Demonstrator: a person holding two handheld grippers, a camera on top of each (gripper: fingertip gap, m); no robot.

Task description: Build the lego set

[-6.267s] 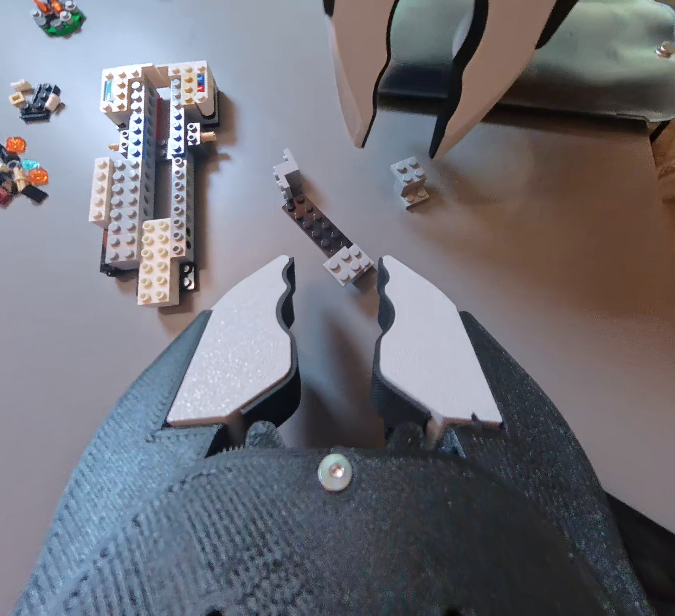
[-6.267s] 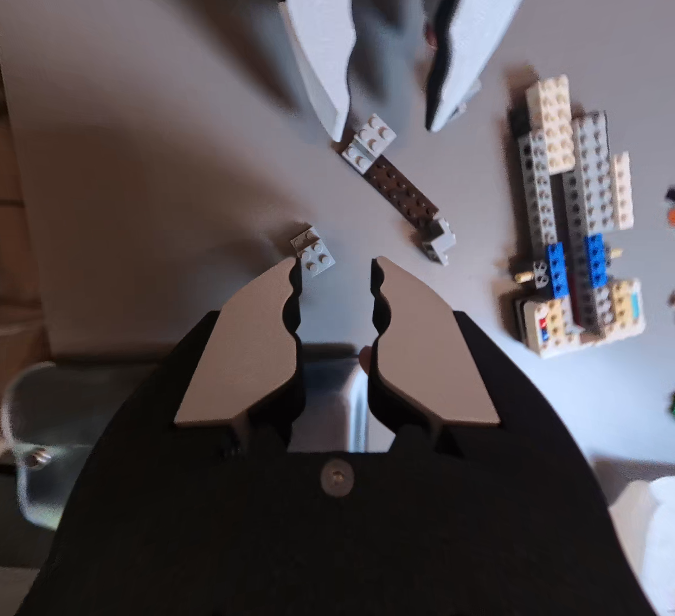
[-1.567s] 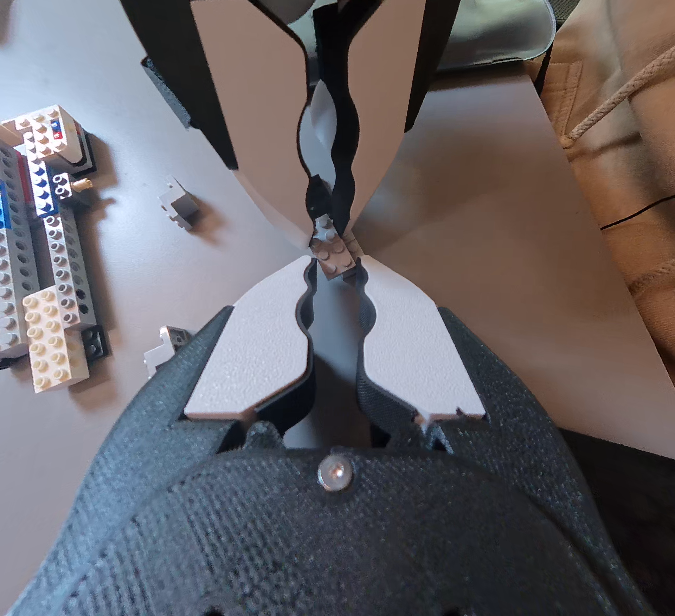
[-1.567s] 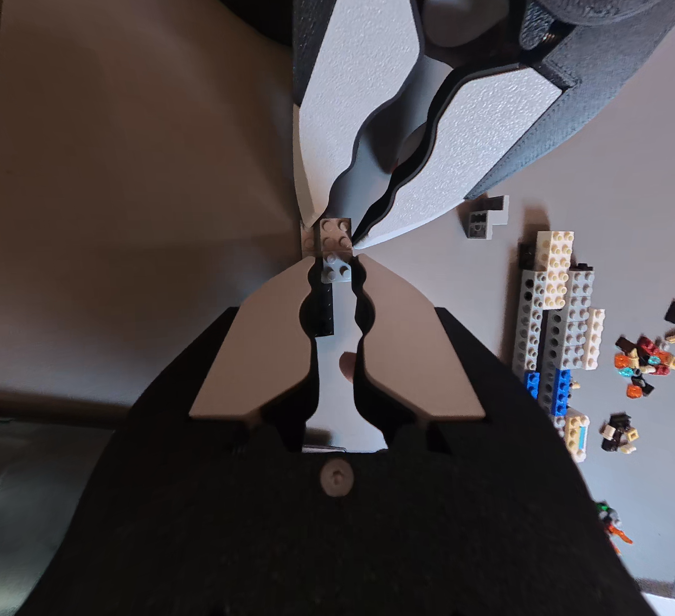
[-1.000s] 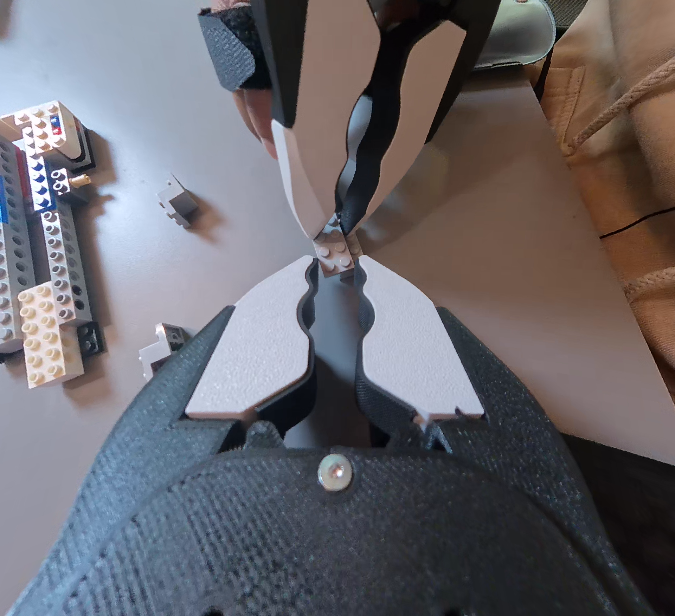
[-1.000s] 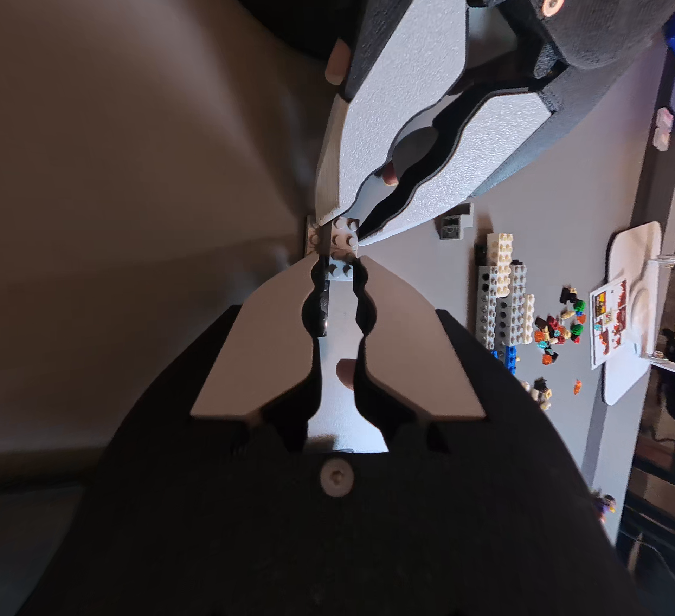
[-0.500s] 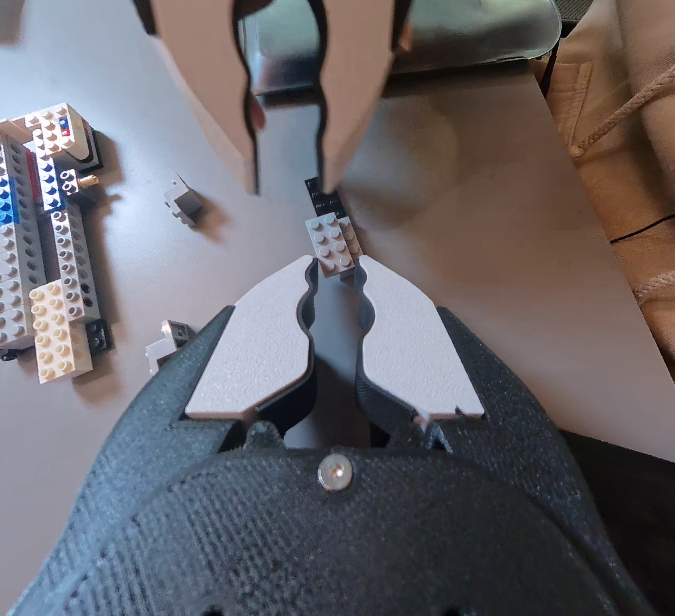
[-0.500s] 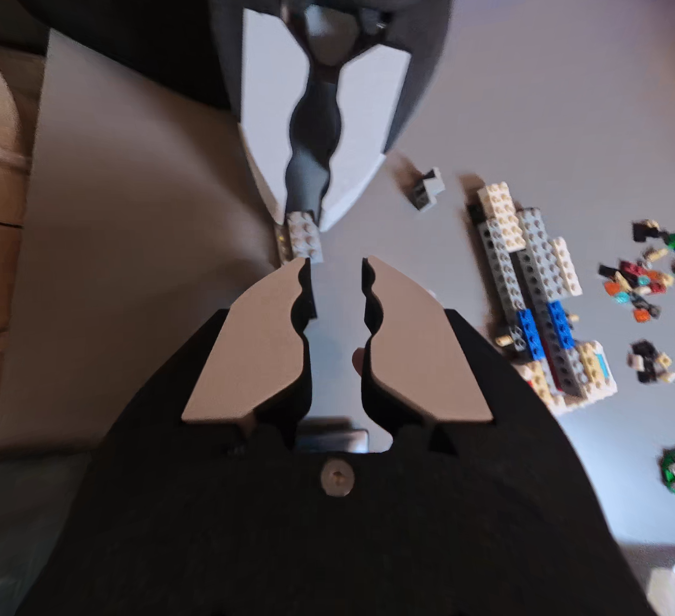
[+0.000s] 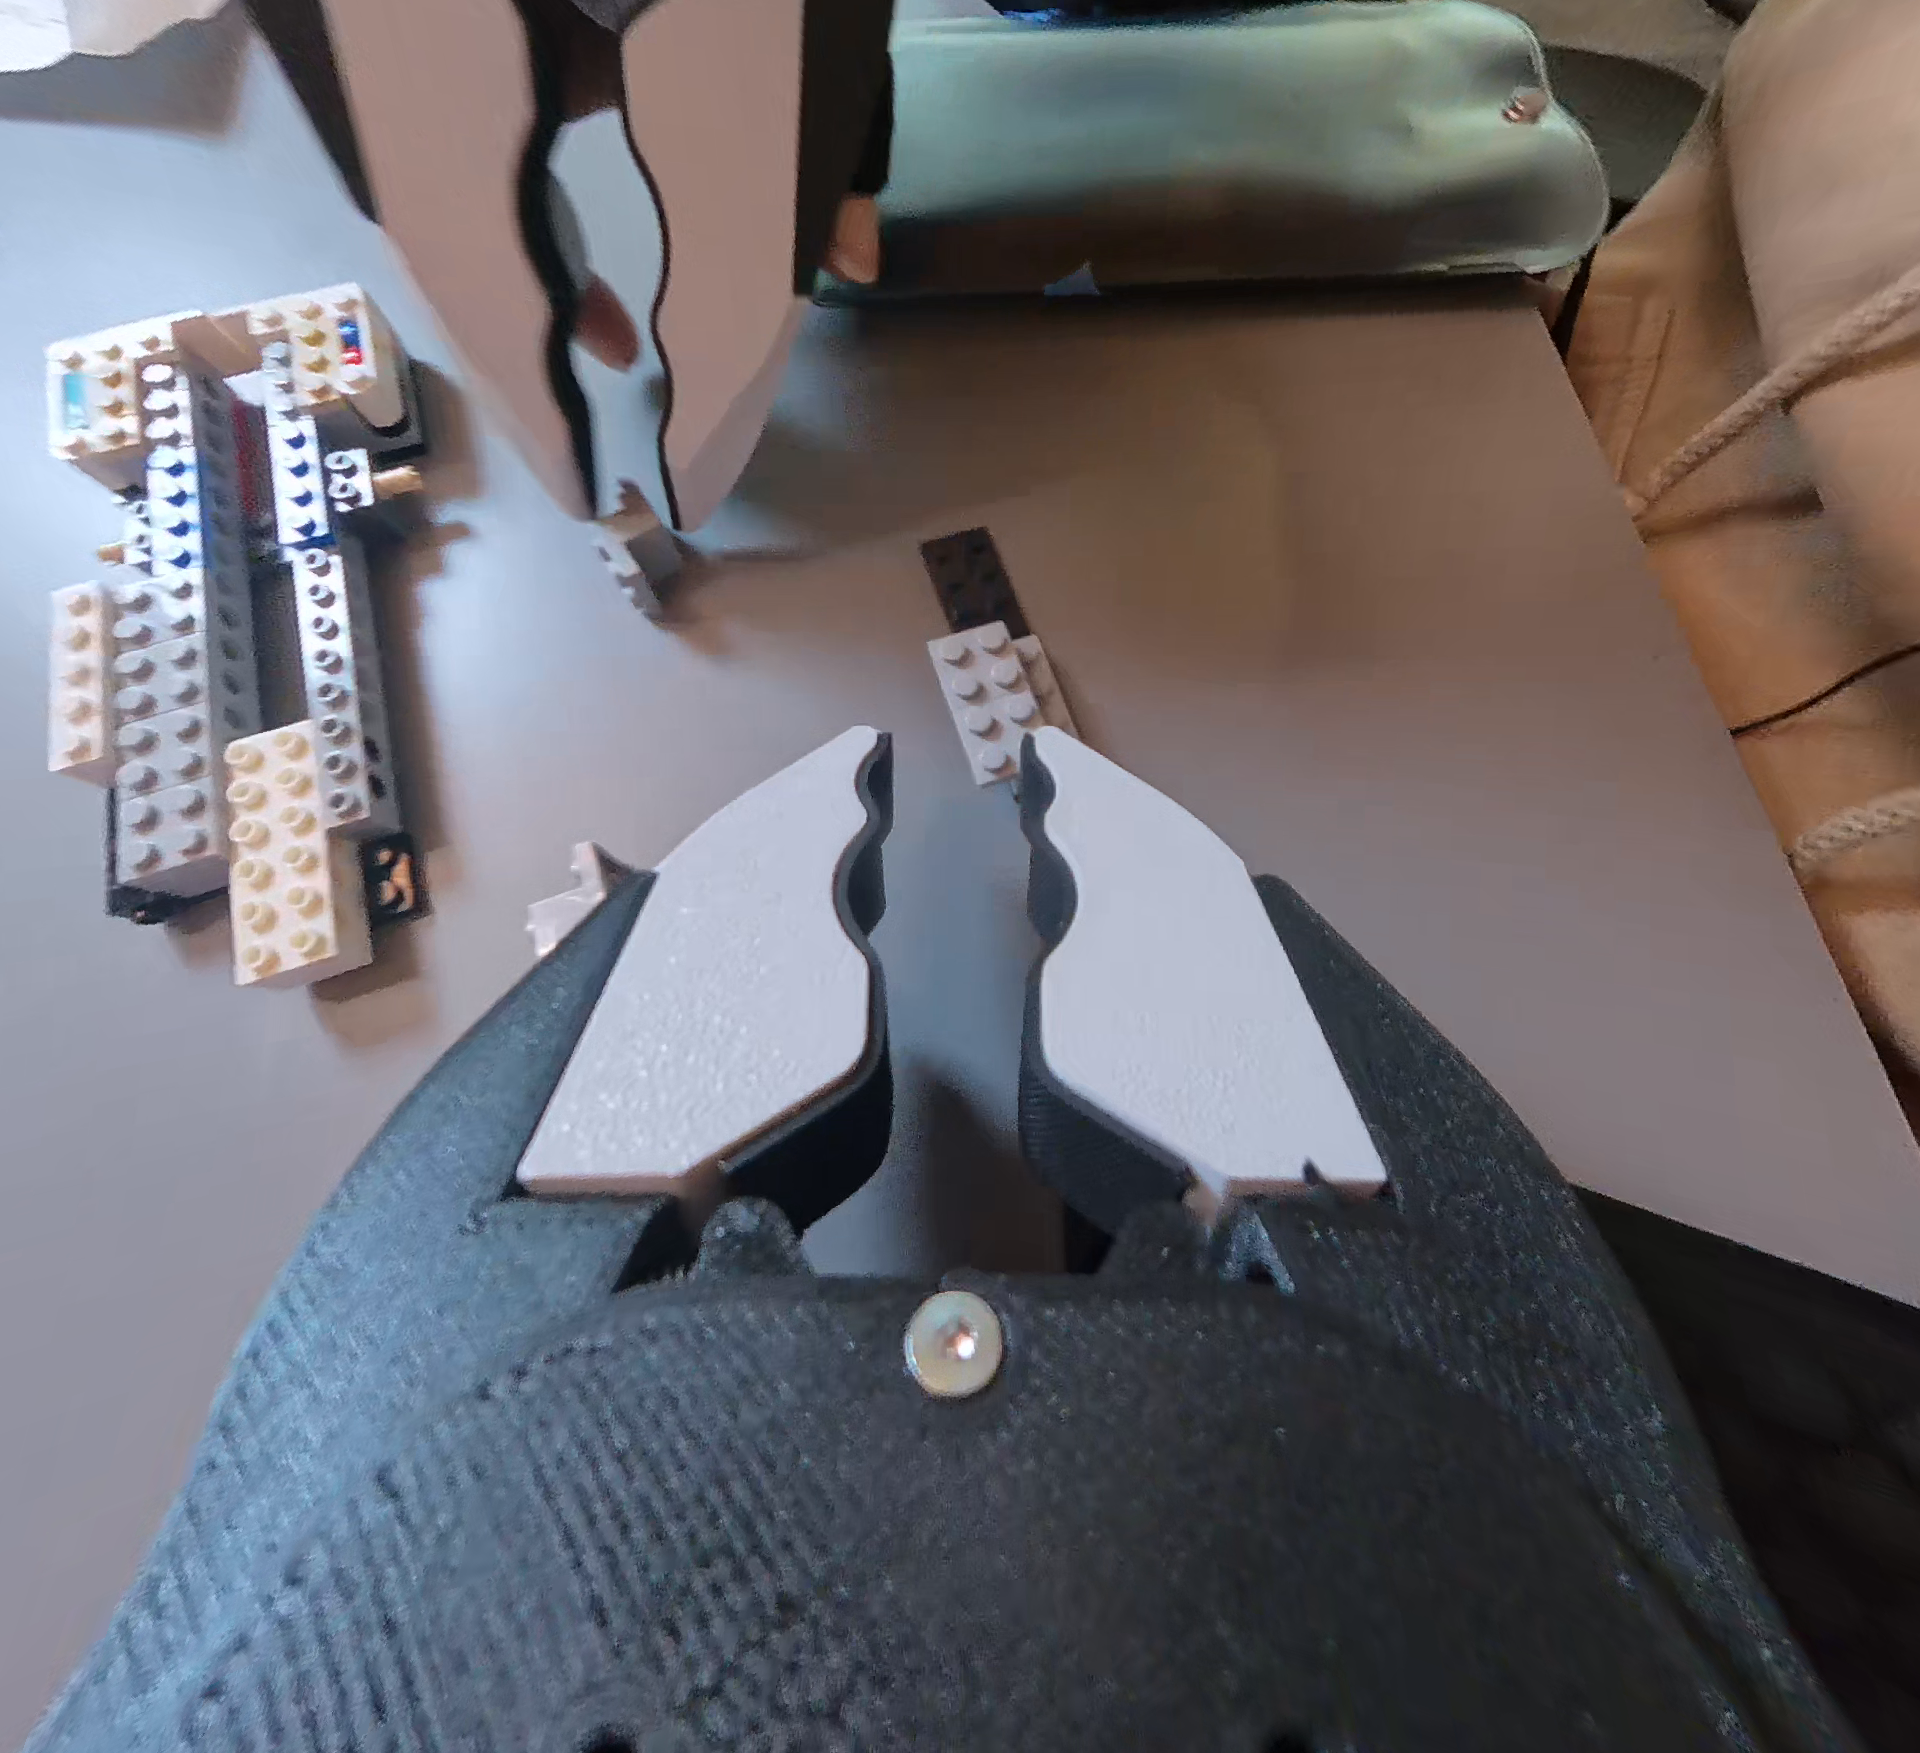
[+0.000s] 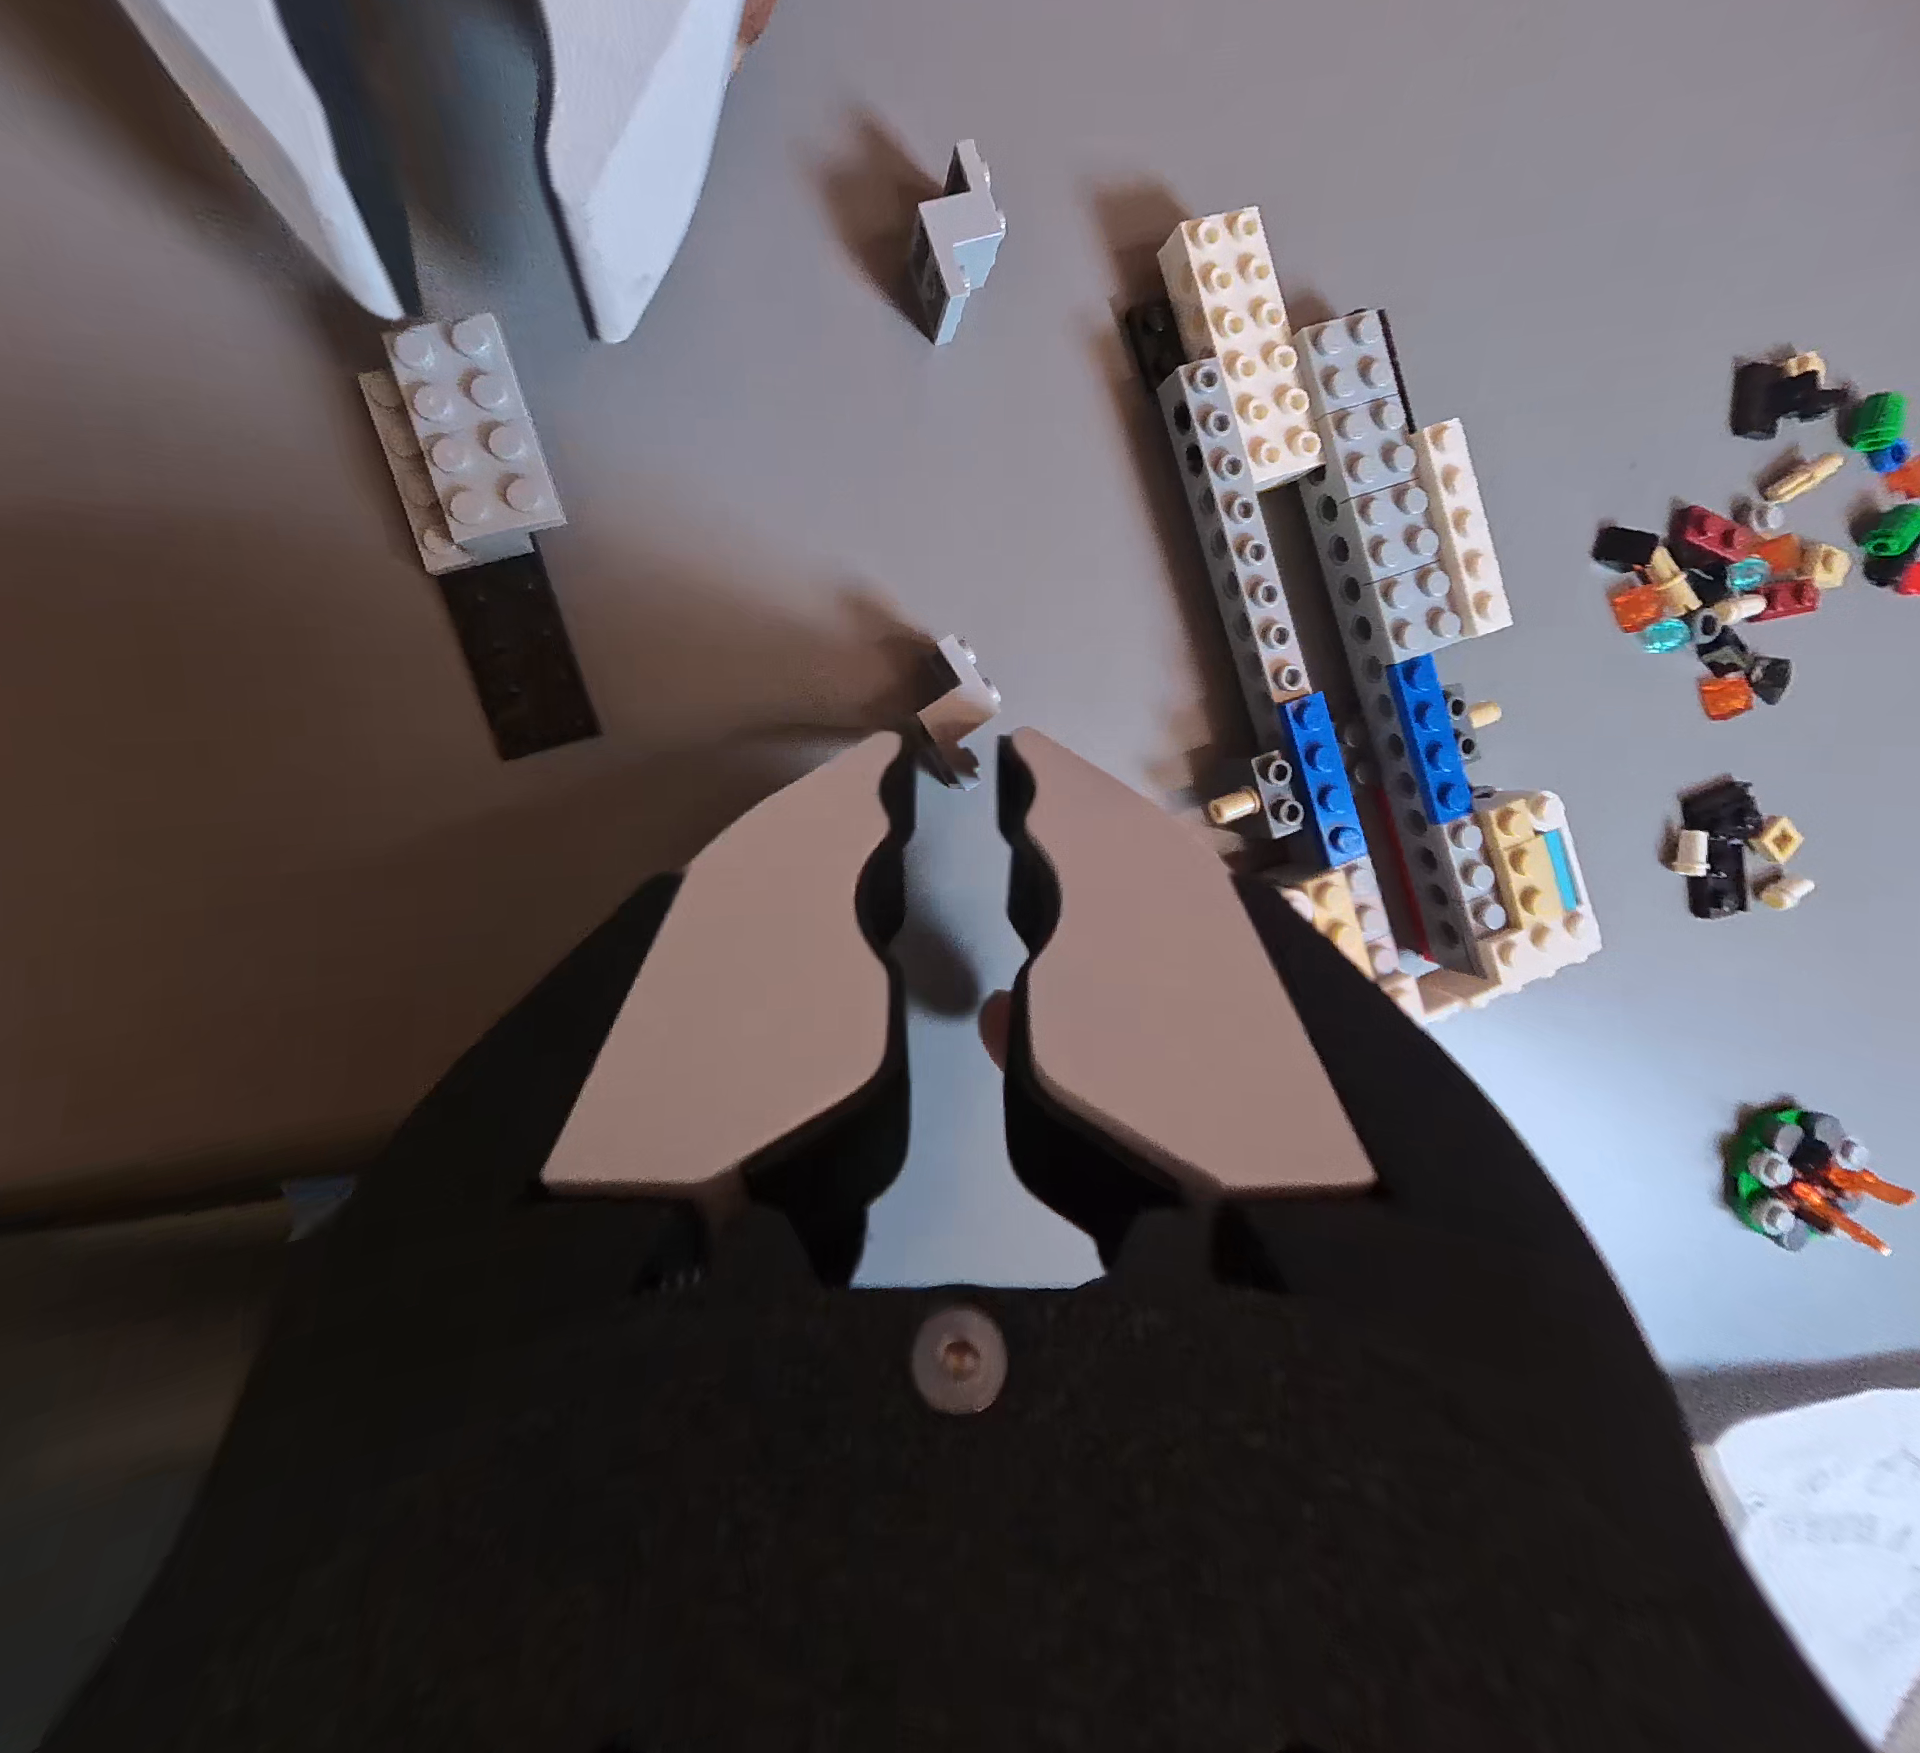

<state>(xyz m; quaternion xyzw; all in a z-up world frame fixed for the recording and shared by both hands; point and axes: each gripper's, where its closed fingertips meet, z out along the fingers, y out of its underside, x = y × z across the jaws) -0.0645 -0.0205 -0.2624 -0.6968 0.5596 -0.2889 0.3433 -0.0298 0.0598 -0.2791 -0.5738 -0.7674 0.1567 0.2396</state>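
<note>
While the left gripper hangs parted and empty, the right gripper, narrowly parted, straddles the small grey bracket just ahead.

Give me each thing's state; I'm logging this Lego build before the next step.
Left gripper: open, empty.
Right gripper: open, tips astride a small light grey bracket piece.
Dark brown plate with grey bricks on top: lying flat, released.
Second grey bracket piece: loose.
Long grey, tan and blue assembly: flat, untouched.

Both grippers, left gripper and right gripper, have 2 pale grey wavy-edged fingers, textured black printed bodies and 1 silver screw each; the person wears tan clothing with a drawstring
</note>
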